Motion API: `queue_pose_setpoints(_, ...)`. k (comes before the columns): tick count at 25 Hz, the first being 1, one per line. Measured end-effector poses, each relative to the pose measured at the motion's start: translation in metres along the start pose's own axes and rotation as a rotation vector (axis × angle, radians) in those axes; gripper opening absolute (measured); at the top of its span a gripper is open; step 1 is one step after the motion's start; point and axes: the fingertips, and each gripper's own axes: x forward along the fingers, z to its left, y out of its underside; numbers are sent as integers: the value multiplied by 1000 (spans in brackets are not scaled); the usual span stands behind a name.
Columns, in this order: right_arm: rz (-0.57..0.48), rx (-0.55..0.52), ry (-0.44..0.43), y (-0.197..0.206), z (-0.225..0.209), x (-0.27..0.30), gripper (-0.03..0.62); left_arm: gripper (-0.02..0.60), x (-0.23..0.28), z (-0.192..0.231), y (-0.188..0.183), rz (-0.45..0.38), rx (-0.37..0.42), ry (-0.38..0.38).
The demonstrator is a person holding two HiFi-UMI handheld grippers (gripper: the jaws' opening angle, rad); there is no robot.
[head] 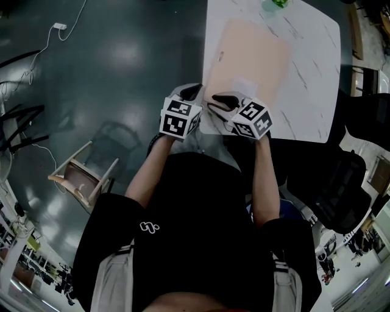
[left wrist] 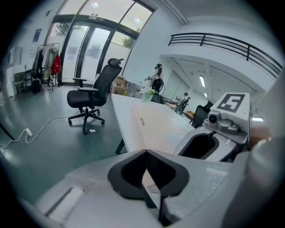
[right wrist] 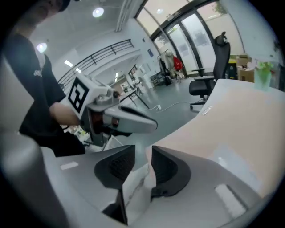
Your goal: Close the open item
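Note:
A flat peach-coloured folder-like item point(head: 250, 58) lies on the white marble table point(head: 311, 91), with a pale see-through patch near its front edge. It also shows as a peach sheet point(left wrist: 156, 120) in the left gripper view and as the same sheet point(right wrist: 249, 120) in the right gripper view. Both grippers hang at the table's near left corner. My left gripper point(head: 192, 91) has its tips touching, and I see nothing held point(left wrist: 145, 152). My right gripper point(head: 220, 100) shows a gap between its pads point(right wrist: 143, 153). A thin white sheet edge point(right wrist: 138, 182) stands in that gap, and I see no pad pressing on it.
A green object point(head: 277, 3) sits at the table's far edge. A wooden chair point(head: 82, 177) lies tipped on the dark floor to the left, with cables beyond it. A black office chair point(head: 341, 183) stands to the right of the person, another point(left wrist: 95, 95) past the table.

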Motion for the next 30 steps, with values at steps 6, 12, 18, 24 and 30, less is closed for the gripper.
queue_pose_setpoints(6,-201,121,139,-28,-43,-13,42,0,-2,2,1,-6,-5,-4)
queue_pose_setpoints(12,-199,55,405,-54,-112,-29,-8,0,-2,0,-1,-11,-5,-4)
queue_pose_setpoints(18,-110,-8,471,-64,-134,-18,-11,0,-3,0,0,-14,-12,-6)
queue_pose_setpoints(24,-8,-73,502,-59,-136,-9,-9,0,-5,1,-1,-19,-20,-9)
queue_pose_setpoints(30,62,-52,508,-56,-141,-4,-9,2,-3,3,-4,-23,-21,-8)
